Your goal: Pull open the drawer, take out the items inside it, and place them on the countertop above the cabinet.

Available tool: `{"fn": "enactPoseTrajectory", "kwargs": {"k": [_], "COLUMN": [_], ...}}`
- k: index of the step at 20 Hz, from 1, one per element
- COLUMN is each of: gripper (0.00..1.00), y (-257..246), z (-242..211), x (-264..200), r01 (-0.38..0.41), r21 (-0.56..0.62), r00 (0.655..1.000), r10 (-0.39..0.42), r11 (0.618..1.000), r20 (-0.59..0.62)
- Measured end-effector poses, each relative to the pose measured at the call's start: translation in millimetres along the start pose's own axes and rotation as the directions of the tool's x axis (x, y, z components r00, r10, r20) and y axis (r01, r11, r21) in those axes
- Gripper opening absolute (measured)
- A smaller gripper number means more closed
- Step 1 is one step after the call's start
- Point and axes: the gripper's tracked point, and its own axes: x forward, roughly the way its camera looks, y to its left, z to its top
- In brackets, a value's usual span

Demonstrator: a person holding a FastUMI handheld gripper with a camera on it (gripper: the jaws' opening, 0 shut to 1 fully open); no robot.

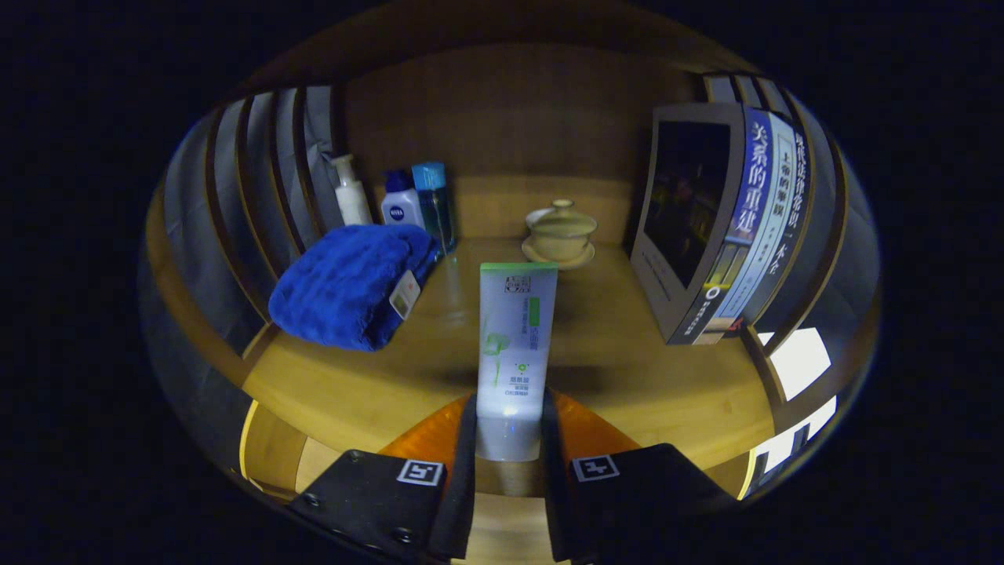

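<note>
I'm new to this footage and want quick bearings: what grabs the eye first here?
First, the white and green tube standing cap-down, clamped between the fingers of the gripper above the wooden countertop. Next, the blue towel beside it, in front of three bottles, and the books on the other side.

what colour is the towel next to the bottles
Bright blue towel, clearest in the gripper view.
</note>
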Motion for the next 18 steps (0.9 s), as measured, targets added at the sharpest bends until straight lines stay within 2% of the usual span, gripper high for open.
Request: {"fn": "enactPoseTrajectory", "kwargs": {"k": [5, 9, 10, 14, 18], "gripper": [0.54, 1.0, 0.97, 0.97, 0.97], "y": [-7.9, -5.1, -4.3, 8.0, 19.7], "z": [0.2, 1.3, 3.1, 20.6, 41.5], "x": [7.7, 0.1, -1.9, -31.2, -87.8], "r01": [0.034, 0.029, 0.027, -0.001, 0.019], "r21": [-0.033, -0.039, -0.041, -0.063, -0.111], "r00": [0.999, 0.999, 0.999, 0.99, 0.954], "r10": [-0.033, -0.028, -0.025, 0.01, 0.015], "r11": [0.999, 0.999, 0.999, 0.998, 0.994], "r20": [0.028, 0.034, 0.041, 0.141, 0.3]}}
